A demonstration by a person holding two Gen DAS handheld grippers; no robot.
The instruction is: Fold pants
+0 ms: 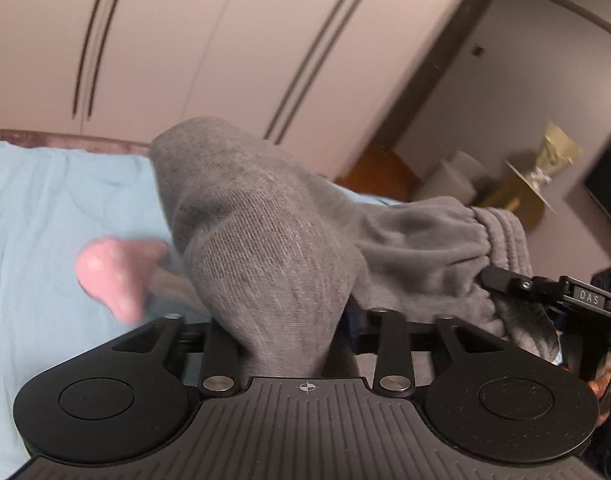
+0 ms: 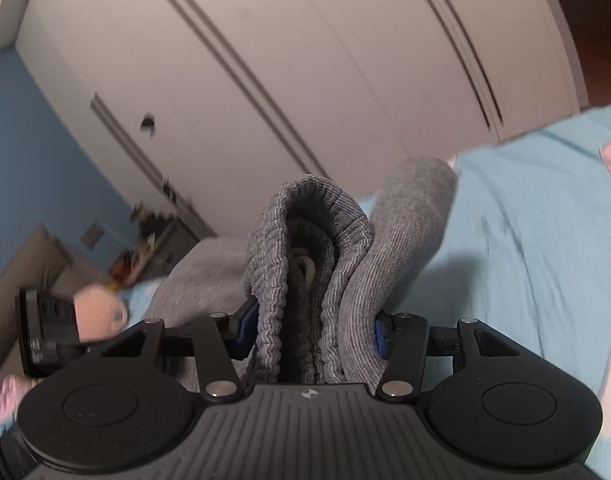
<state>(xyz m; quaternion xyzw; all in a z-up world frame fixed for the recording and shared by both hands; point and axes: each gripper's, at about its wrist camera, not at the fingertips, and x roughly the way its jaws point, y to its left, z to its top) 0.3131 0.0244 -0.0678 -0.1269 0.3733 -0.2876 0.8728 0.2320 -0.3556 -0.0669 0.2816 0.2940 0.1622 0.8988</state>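
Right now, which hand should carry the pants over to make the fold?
Probably the right gripper: its jaws pinch the ribbed waistband of the grey pants. The left gripper holds plain cloth.

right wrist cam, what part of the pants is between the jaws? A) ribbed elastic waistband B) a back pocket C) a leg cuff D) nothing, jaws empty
A: in the right wrist view the right gripper is clamped on a bunched, ribbed elastic band of the grey pants, with a pale drawstring loop showing inside the fold.
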